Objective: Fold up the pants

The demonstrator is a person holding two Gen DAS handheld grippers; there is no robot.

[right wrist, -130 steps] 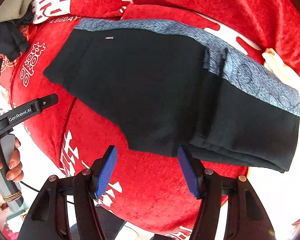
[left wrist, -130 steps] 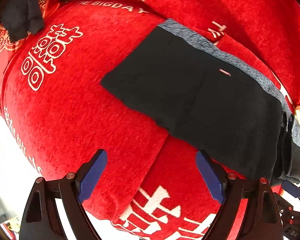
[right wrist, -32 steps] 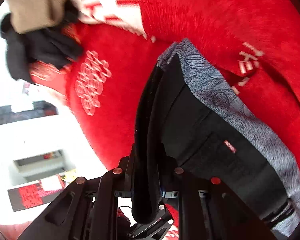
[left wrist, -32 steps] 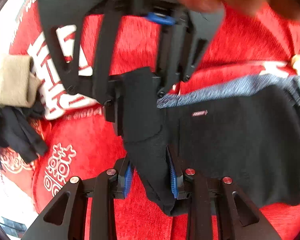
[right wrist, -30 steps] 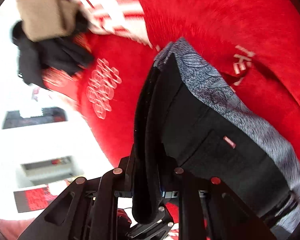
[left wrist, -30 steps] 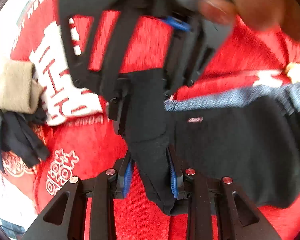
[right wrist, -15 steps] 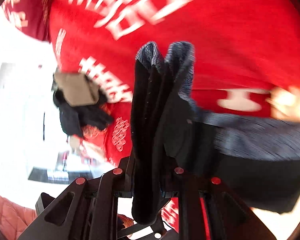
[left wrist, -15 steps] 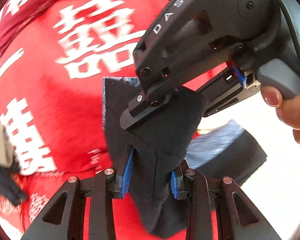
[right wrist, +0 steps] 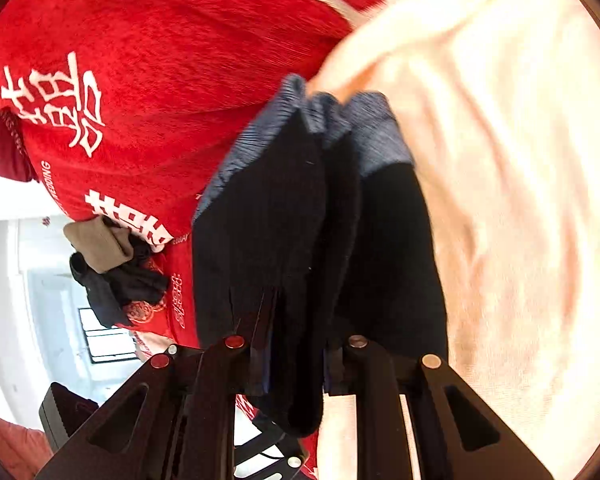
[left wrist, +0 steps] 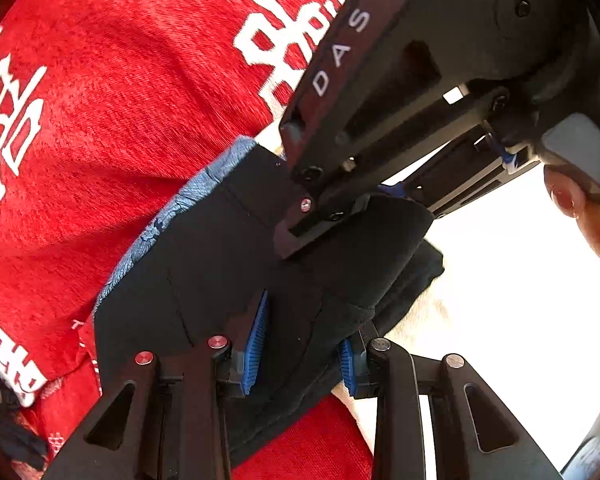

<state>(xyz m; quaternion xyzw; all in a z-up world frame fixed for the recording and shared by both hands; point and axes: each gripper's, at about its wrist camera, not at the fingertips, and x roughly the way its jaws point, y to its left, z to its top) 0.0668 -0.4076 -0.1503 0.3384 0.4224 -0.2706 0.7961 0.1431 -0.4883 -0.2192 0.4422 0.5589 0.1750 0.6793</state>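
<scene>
The black pants (left wrist: 204, 264) with a blue-grey patterned side band (left wrist: 172, 208) are folded over on the red bedspread. My left gripper (left wrist: 302, 354) is shut on a thick fold of the black cloth between its blue pads (left wrist: 254, 344). The right gripper's black body (left wrist: 400, 92) crosses the top right of the left wrist view, its tip on the same cloth edge. In the right wrist view my right gripper (right wrist: 294, 354) is shut on the bunched edge of the pants (right wrist: 268, 216), whose grey band (right wrist: 364, 132) shows at the top.
The red bedspread (right wrist: 160, 32) with white characters covers the surface. A pale peach cloth (right wrist: 520, 200) lies right of the pants. A tan folded item (right wrist: 96, 244) on dark clothes (right wrist: 116, 284) sits at the bed's left edge. A person's fingers (left wrist: 576, 208) hold the right gripper.
Both grippers have carried the held end of the pants across to the right, over the rest of the garment, and lowered it. Both grips stay shut.
</scene>
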